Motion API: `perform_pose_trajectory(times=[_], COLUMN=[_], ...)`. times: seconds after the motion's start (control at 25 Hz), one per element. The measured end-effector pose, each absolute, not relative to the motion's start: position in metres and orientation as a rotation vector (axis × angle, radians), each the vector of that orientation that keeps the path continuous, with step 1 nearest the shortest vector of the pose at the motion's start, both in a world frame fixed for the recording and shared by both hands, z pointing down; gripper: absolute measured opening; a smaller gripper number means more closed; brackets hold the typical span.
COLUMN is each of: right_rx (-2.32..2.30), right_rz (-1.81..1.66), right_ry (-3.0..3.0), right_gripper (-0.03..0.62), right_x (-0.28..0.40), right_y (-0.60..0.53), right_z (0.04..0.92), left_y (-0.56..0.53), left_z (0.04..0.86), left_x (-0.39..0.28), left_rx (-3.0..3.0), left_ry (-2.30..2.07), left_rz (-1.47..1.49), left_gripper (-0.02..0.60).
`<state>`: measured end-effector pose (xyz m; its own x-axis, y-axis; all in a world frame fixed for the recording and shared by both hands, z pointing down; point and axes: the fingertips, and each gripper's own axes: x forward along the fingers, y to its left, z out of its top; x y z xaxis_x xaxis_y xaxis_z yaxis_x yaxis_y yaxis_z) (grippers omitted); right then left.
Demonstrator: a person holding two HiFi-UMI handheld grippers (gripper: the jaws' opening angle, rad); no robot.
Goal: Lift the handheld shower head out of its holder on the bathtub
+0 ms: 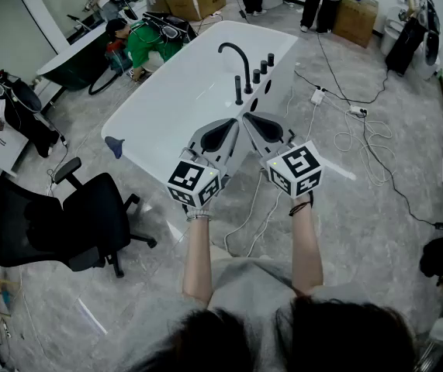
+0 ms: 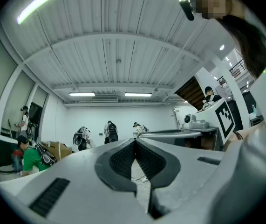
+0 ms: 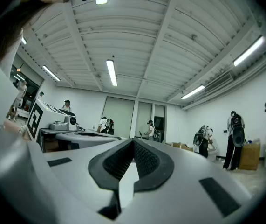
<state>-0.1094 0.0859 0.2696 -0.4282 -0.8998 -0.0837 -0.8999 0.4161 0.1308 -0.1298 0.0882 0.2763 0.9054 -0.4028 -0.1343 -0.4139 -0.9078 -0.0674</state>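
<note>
While my left gripper (image 1: 232, 124) and right gripper (image 1: 249, 119) sit closed and empty side by side, the shower head (image 1: 238, 90) stands on the tub (image 1: 174, 107) rim just ahead of them, so by advancing without opening I could knock it, not grasp it.

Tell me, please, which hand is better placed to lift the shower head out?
Probably right: both tongs are shut, tips side by side short of the handheld shower head; the right tongs lie on the fittings side of the bathtub, the left tongs toward its middle.
</note>
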Motion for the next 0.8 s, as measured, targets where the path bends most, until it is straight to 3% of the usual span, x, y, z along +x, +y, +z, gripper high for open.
perform_pose_trajectory(times=[0.8], right_rx=[-1.692], right_rz=[0.219], right_ry=[2.639], right_gripper=[0.002], right_x=[-0.095], right_y=[0.093], right_z=[0.269], left_y=[0.094], left_z=[0.276], left_x=[-0.124], left_rx=[-2.987], left_ry=[0.668], left_rz=[0.183], left_gripper=[0.005])
